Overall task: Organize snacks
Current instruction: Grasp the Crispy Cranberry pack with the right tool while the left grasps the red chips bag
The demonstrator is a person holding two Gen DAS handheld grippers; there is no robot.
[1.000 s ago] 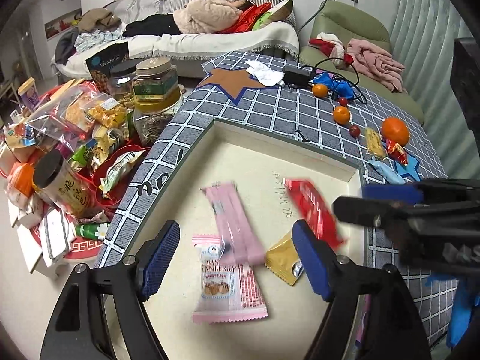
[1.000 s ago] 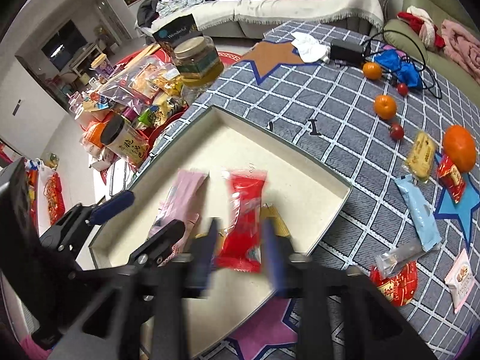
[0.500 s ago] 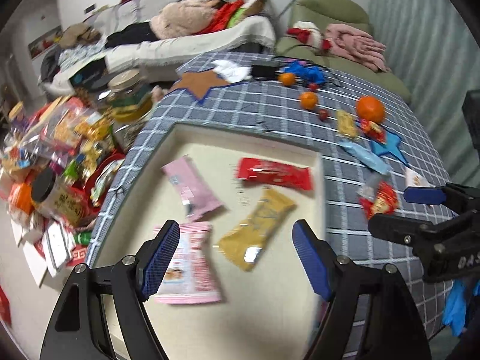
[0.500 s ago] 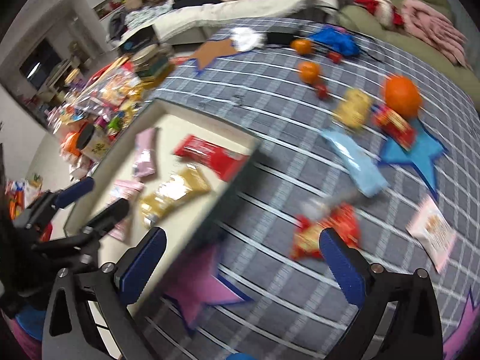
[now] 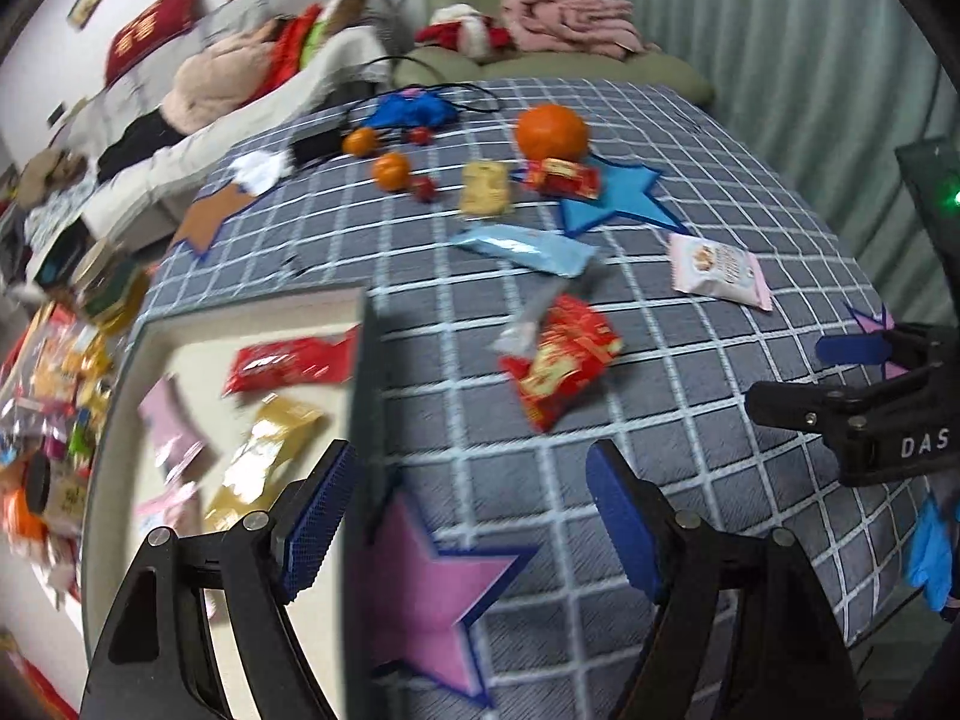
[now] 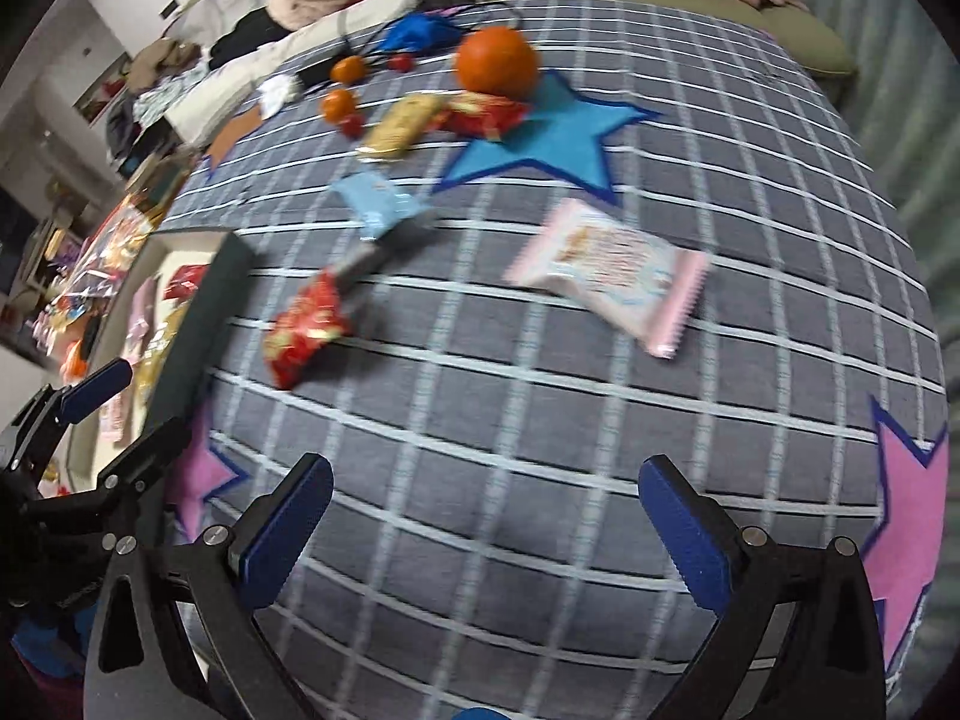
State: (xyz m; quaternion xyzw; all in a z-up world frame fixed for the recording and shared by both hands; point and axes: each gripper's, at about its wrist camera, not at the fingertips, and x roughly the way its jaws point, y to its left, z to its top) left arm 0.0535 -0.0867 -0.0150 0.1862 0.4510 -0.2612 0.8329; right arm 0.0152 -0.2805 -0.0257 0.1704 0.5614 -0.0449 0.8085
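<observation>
reaching with our right claw [image 6: 483, 516], released and empty, toward the pink snack packet [image 6: 618, 276] lying crosswise just beyond; left claw [image 5: 468, 510] also released.

Matt woven checked cloth [image 6: 540, 420], glossy plastic snack wrappers [image 6: 612, 270], felt stars [image 5: 420, 600]

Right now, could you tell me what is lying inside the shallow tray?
Inside the tray lie a red packet, a gold packet and pink packets. Its near end is hidden behind the left gripper.
</observation>
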